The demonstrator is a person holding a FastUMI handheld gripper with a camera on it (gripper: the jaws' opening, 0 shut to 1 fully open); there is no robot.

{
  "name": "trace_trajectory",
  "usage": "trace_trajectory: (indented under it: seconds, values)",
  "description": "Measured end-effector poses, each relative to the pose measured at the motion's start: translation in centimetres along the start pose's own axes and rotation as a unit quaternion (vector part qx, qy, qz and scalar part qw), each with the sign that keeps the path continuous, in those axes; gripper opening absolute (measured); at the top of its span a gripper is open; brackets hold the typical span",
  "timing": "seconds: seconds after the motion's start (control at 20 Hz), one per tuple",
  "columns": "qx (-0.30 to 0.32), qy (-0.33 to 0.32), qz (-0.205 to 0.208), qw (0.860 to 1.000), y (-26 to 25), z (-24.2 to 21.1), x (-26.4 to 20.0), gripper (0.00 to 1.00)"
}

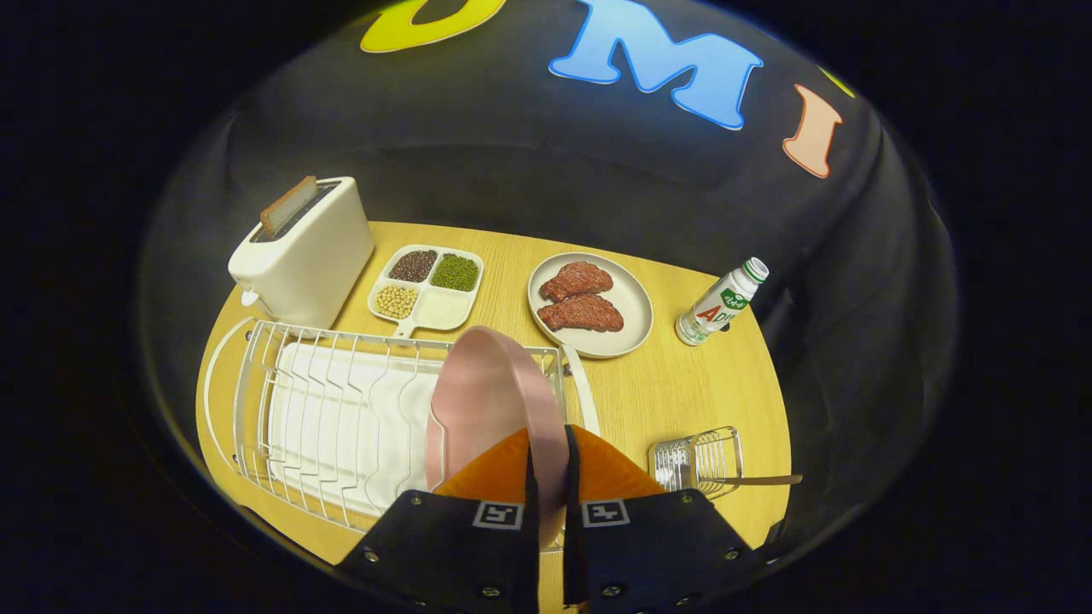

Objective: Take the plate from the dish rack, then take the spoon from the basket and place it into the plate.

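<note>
A pink plate (486,392) stands on edge at the right end of the white wire dish rack (324,409). My gripper (548,465) is shut on the plate's rim, one finger on each face of it. To the right of my fingers sits a small wire basket (695,460) with a spoon (759,480) lying in it, its handle sticking out to the right over the basket's edge.
On the round wooden table (682,384) stand a white toaster (303,251) with a slice of bread, a divided dish of beans (426,288), a grey plate with two pieces of meat (590,304), and a small bottle (721,303) at the far right.
</note>
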State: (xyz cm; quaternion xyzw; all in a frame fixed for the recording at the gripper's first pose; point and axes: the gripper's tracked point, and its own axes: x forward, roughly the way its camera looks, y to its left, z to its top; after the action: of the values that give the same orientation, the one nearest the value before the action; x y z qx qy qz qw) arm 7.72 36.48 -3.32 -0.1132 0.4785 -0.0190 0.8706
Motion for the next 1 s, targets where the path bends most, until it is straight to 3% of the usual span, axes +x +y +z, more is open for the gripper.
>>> trace_trajectory:
  seconds: [0.35, 0.7, 1.0]
  values:
    - [-0.066, -0.005, -0.09, 0.994, 1.7, 3.3, -2.1, 0.11]
    - [-0.049, -0.006, -0.121, 0.991, 1.1, 4.1, -3.0, 0.11]
    - [-0.015, -0.038, -0.097, 0.994, -0.8, 6.1, -5.4, 0.1]
